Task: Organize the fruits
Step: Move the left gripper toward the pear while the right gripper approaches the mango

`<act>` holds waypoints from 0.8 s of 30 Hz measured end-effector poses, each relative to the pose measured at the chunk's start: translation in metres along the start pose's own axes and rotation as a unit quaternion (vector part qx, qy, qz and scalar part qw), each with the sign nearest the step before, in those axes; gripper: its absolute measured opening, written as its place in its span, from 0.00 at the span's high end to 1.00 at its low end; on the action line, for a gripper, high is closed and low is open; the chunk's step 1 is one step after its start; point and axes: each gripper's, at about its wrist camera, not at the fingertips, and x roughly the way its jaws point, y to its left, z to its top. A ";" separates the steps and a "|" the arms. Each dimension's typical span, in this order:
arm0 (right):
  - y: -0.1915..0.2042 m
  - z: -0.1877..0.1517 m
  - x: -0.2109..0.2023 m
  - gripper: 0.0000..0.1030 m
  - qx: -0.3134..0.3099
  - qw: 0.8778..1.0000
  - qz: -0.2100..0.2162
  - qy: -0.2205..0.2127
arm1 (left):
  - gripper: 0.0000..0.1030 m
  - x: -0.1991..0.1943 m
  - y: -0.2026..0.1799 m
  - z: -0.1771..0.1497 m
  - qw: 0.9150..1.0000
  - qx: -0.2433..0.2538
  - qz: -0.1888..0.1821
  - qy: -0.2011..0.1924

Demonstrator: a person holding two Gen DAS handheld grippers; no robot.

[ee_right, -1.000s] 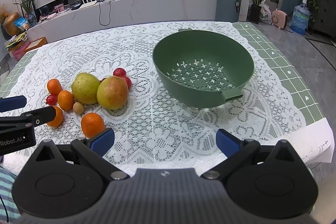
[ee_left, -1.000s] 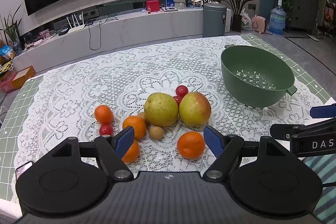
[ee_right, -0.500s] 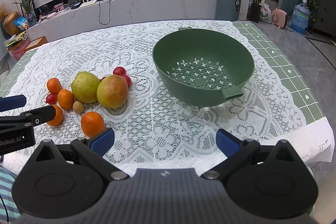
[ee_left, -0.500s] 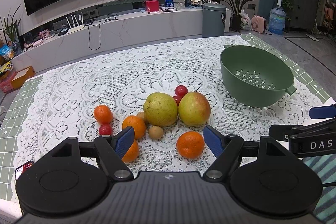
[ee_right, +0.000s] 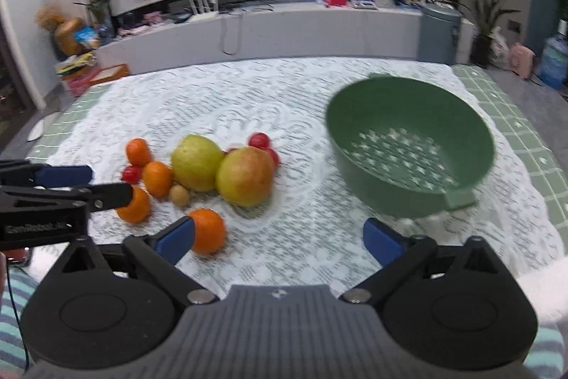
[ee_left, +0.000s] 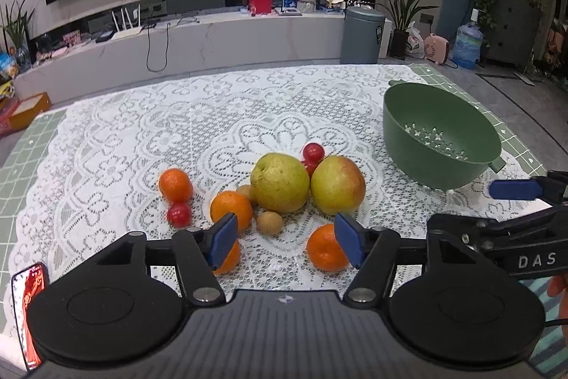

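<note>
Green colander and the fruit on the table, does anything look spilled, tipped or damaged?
Nothing stands out. The green colander sits upright and empty on the lace tablecloth, and the fruit lies loose but intact beside it.

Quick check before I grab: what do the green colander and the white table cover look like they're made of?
Colander: probably moulded plastic, matte green; uniform colour, punched star-shaped holes, a tab handle formed in one piece. Table cover: looks like white lace, either fabric or vinyl; openwork floral pattern with a green gridded surface showing at its edges.

Left black two-finger gripper with blue pads [ee_left: 285, 244] angled downward, right black two-finger gripper with blue pads [ee_right: 278, 238] alongside, both jaws apart, just narrowing, empty.
</note>
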 end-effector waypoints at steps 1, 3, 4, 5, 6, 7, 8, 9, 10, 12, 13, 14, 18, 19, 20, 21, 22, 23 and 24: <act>0.002 0.001 0.003 0.14 -0.011 1.000 0.004 -0.004 | 0.31 0.002 0.002 0.000 1.000 -0.002 -0.003 0.001; 0.007 0.003 0.009 0.16 -0.025 1.000 0.014 -0.010 | 0.35 0.006 0.006 0.000 1.000 -0.004 -0.007 0.003; 0.008 0.004 0.013 0.19 -0.026 0.999 0.018 -0.011 | 0.37 0.009 0.007 0.000 1.000 -0.004 -0.008 0.005; 0.009 0.006 0.017 0.22 -0.025 0.999 0.024 -0.011 | 0.40 0.011 0.008 0.001 1.000 -0.003 -0.009 0.007; 0.009 0.007 0.022 0.24 -0.026 0.999 0.031 -0.012 | 0.42 0.014 0.009 0.001 1.000 -0.001 -0.009 0.009; 0.009 0.008 0.026 0.25 -0.027 0.999 0.033 -0.012 | 0.42 0.017 0.009 0.002 1.000 -0.001 -0.010 0.010; 0.011 0.009 0.030 0.25 -0.029 0.999 0.033 -0.011 | 0.42 0.020 0.010 0.003 1.000 -0.001 -0.011 0.010; 0.012 0.010 0.035 0.25 -0.030 0.999 0.033 -0.008 | 0.42 0.022 0.011 0.004 1.000 -0.001 -0.013 0.011; 0.012 0.012 0.040 0.25 -0.028 0.999 0.037 -0.006 | 0.42 0.025 0.012 0.005 1.000 -0.001 -0.015 0.010; 0.011 0.014 0.048 0.25 -0.018 0.999 0.037 -0.004 | 0.42 0.030 0.013 0.008 1.000 -0.003 -0.018 0.010; 0.010 0.015 0.053 0.25 -0.012 0.999 0.036 -0.002 | 0.43 0.032 0.014 0.009 1.000 -0.004 -0.018 0.009; 0.009 0.017 0.057 0.25 -0.005 0.999 0.032 -0.002 | 0.44 0.035 0.015 0.010 1.000 -0.005 -0.019 0.008; 0.004 0.022 0.072 0.27 0.023 0.999 0.033 0.004 | 0.44 0.047 0.019 0.016 0.999 -0.016 -0.030 0.009; 0.003 0.024 0.077 0.29 0.031 0.999 0.035 0.007 | 0.44 0.051 0.020 0.017 0.999 -0.017 -0.030 0.010; 0.001 0.025 0.081 0.30 0.040 0.998 0.041 0.011 | 0.44 0.054 0.020 0.019 0.999 -0.018 -0.026 0.011; 0.000 0.025 0.084 0.30 0.047 0.998 0.046 0.016 | 0.44 0.058 0.021 0.020 1.000 -0.021 -0.018 0.013; 0.000 0.026 0.088 0.34 0.051 0.997 0.050 0.024 | 0.44 0.061 0.022 0.021 1.000 -0.024 -0.014 0.014; 0.001 0.027 0.092 0.36 0.051 0.997 0.053 0.029 | 0.44 0.063 0.024 0.023 0.999 -0.032 -0.018 0.015; 0.001 0.027 0.095 0.37 0.051 0.997 0.056 0.033 | 0.43 0.065 0.026 0.024 0.999 -0.041 -0.025 0.016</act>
